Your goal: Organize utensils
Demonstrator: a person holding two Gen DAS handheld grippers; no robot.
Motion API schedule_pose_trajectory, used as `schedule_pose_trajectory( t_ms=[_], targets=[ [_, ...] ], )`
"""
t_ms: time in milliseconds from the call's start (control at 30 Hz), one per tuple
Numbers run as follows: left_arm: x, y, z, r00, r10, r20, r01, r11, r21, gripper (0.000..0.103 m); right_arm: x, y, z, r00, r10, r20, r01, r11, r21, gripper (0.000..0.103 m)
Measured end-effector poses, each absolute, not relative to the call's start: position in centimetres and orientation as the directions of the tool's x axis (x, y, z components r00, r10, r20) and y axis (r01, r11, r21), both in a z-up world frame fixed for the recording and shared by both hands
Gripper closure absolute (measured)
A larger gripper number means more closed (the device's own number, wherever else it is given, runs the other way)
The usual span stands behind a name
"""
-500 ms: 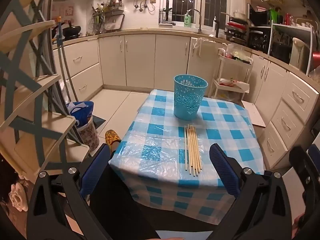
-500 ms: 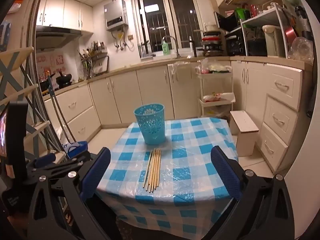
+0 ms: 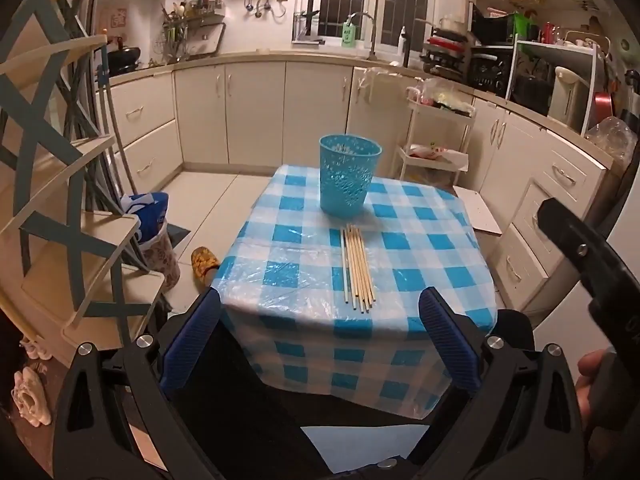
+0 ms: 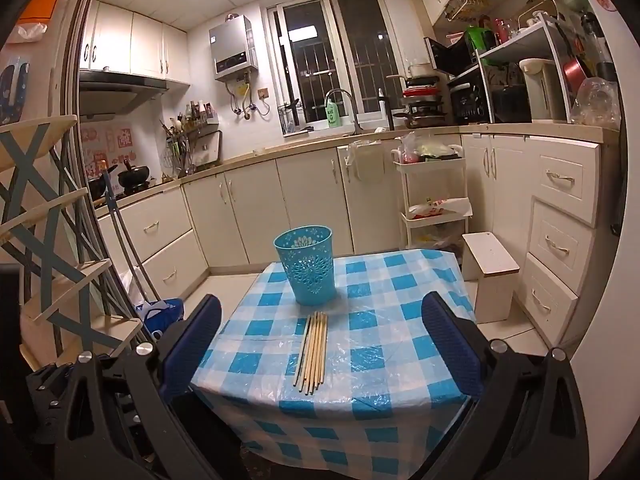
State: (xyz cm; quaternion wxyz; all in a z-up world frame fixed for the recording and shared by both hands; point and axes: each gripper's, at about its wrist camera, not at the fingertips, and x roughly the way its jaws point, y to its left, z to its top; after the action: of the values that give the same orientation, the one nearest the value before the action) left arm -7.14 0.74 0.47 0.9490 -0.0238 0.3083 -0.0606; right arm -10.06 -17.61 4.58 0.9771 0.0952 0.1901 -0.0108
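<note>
Chopsticks (image 3: pixel 357 268) lie bundled side by side on the checkered surface (image 3: pixel 420 276), just in front of the upright blue cup (image 3: pixel 347 175), while left gripper (image 3: pixel 320 344) and right gripper (image 4: pixel 320 344) hover short of the near edge, fingers spread wide, holding nothing.

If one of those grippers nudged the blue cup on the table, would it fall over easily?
Probably yes. The blue cup looks like thin, perforated plastic and appears empty, so it is likely light. It is tall and narrower at its base, so a push near the rim would likely tip it. The plastic-covered tablecloth looks smooth, so a low push might slide it instead.
</note>
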Motion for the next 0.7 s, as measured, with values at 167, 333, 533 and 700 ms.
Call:
schedule_pose_trajectory(
  t_ms=[167,333,533,700],
  targets=[
    [-6.1,0.7,0.3,0.800,-0.109,-0.589,0.082,0.994,-0.073,0.007,-10.1,-17.5,4.7,0.928,0.017,-0.371,0.053,0.983,0.178,0.007],
    [-6.1,1.2,0.6,0.811,-0.091,-0.579,0.061,0.996,-0.071,0.007,-10.1,-17.3,4.8,0.927,0.022,-0.375,0.048,0.983,0.177,0.007],
    [-6.1,1.6,0.7,0.816,-0.081,-0.573,0.047,0.996,-0.075,0.007,-10.4,-17.0,4.8,0.928,0.028,-0.371,0.040,0.984,0.173,0.007],
    [-6.2,1.4,0.8,0.818,-0.075,-0.570,0.041,0.997,-0.073,0.007,-10.4,-17.0,4.9,0.929,0.028,-0.370,0.039,0.984,0.172,0.007]
  ],
)
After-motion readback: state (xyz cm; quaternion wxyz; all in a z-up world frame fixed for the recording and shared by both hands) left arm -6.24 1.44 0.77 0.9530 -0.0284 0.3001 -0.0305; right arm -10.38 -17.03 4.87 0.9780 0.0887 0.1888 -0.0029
